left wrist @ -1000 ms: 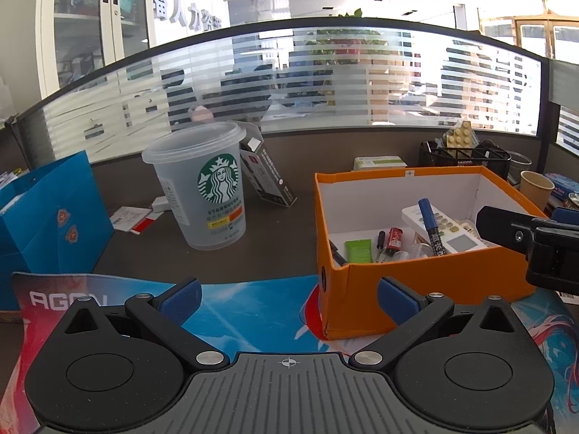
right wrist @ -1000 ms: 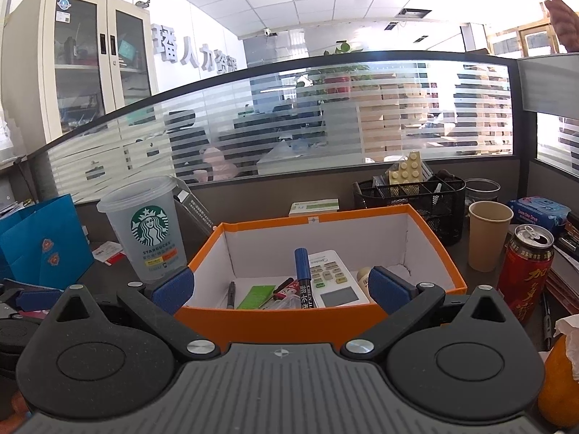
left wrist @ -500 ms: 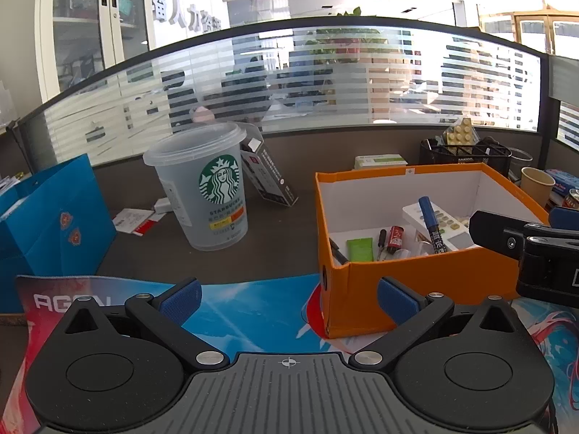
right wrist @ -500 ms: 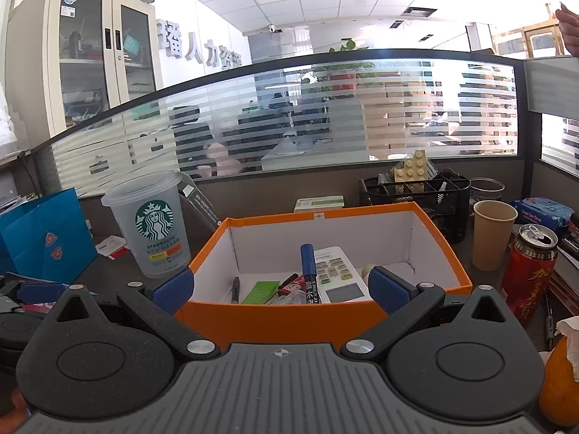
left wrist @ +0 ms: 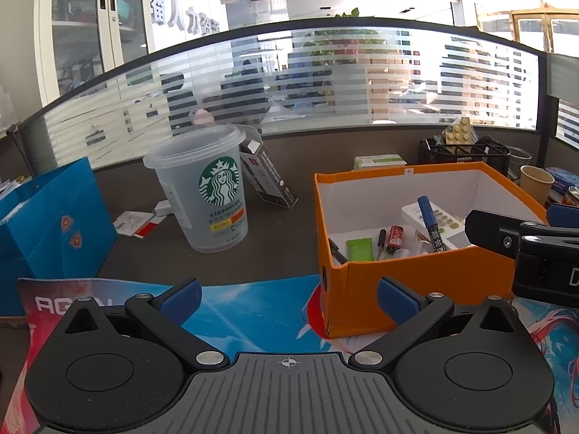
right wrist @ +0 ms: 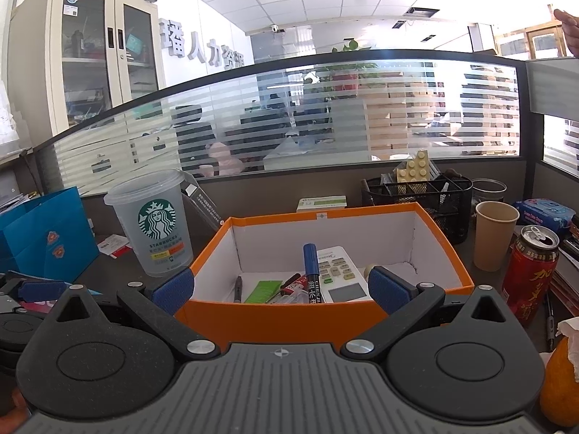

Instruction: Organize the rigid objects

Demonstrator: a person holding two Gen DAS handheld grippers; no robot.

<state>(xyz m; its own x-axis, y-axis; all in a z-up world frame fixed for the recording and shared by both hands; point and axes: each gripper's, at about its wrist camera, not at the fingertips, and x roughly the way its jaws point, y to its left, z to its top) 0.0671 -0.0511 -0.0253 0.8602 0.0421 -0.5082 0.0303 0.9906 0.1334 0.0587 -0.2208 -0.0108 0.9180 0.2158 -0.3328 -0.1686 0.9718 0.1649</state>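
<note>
An orange box with a white inside stands on the desk. It holds a blue marker, a white remote, a green packet, a red cell and pens. My left gripper is open and empty, low over the blue mat, left of the box. My right gripper is open and empty at the box's near wall. The right gripper's body shows in the left wrist view.
A clear Starbucks cup stands left of the box, with a blue paper bag further left. A black mesh organizer, a paper cup, a red can and an orange are on the right.
The right gripper has drawn slightly back and up from the box. The left gripper has barely moved. Both stay open.
</note>
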